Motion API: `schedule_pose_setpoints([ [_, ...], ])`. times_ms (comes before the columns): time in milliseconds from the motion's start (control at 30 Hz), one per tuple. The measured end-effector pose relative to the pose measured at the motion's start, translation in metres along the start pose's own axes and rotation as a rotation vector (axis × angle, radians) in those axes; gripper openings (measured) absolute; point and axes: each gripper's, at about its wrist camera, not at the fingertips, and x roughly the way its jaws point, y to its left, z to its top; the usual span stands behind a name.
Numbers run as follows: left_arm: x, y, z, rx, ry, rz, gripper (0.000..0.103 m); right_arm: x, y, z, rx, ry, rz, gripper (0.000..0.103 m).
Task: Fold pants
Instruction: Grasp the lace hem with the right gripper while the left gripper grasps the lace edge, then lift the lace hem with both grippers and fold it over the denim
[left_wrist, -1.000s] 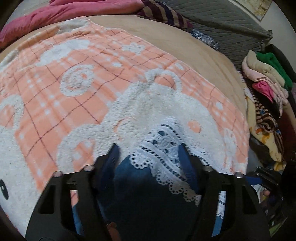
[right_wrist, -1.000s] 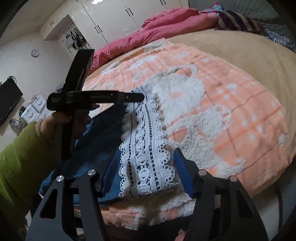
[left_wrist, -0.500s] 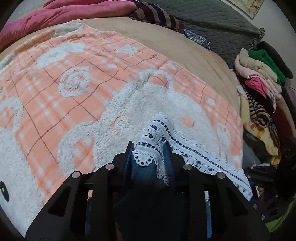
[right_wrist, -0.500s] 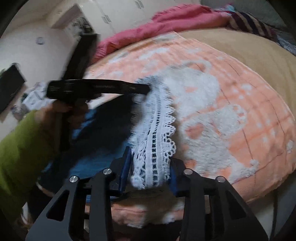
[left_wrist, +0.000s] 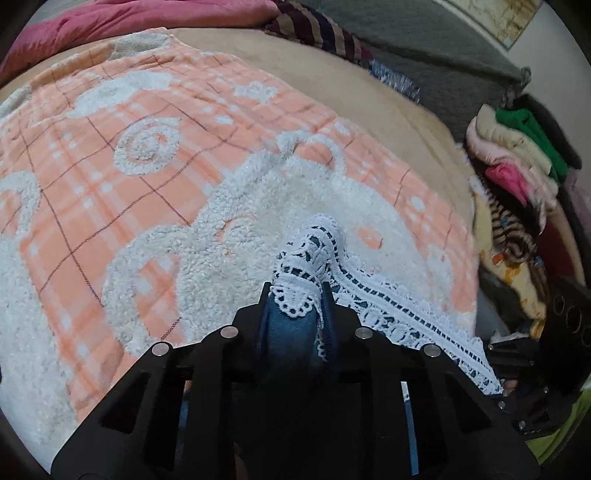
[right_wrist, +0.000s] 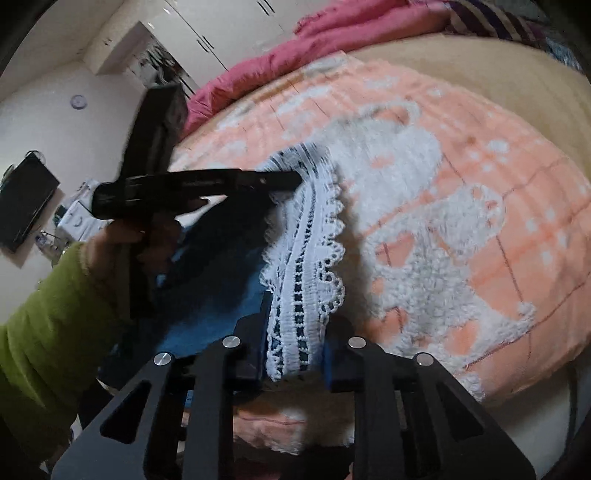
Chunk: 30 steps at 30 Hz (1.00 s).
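The pants are blue denim with a wide white lace hem and lie near the front edge of an orange-and-white fleece blanket. My left gripper pinches one corner of the hem; its jaws are closing, and lace and denim are bunched between the pads. In the right wrist view the lace hem runs from the left gripper down to my right gripper. The right jaws are closing too, with the hem's other corner squeezed between them. A hand in a green sleeve holds the left gripper.
A heap of folded clothes is stacked to the right of the bed. A pink duvet and a striped cloth lie at the far end. The blanket spreads flat beyond the pants. White wardrobes and a dark screen line the room's walls.
Both grippers went from wide open around the lace hem to closed on it. The hem now bunches up between each pair of fingers and has lifted slightly off the blanket.
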Motion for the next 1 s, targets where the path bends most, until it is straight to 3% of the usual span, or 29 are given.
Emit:
schedule_pose_setpoints([
  [233,-0.047,0.005,-0.007,-0.022,-0.115,-0.085,0.016,-0.02,0.045,0.005,-0.125,-0.058,0.01,0.02],
  [400,-0.097,0.02,-0.031,-0.054,-0.204,-0.114,0.016,-0.027,0.088,0.007,-0.251,-0.08,0.02,0.02],
  [700,-0.153,0.058,-0.085,-0.13,-0.25,-0.084,0.016,0.008,0.189,-0.021,-0.529,0.002,0.067,0.02],
  [867,-0.177,0.086,-0.116,-0.223,-0.26,-0.069,0.028,0.046,0.233,-0.055,-0.674,0.09,0.061,0.02],
  [1000,-0.201,0.108,-0.138,-0.339,-0.309,-0.062,0.048,0.075,0.25,-0.084,-0.787,0.17,0.025,0.023],
])
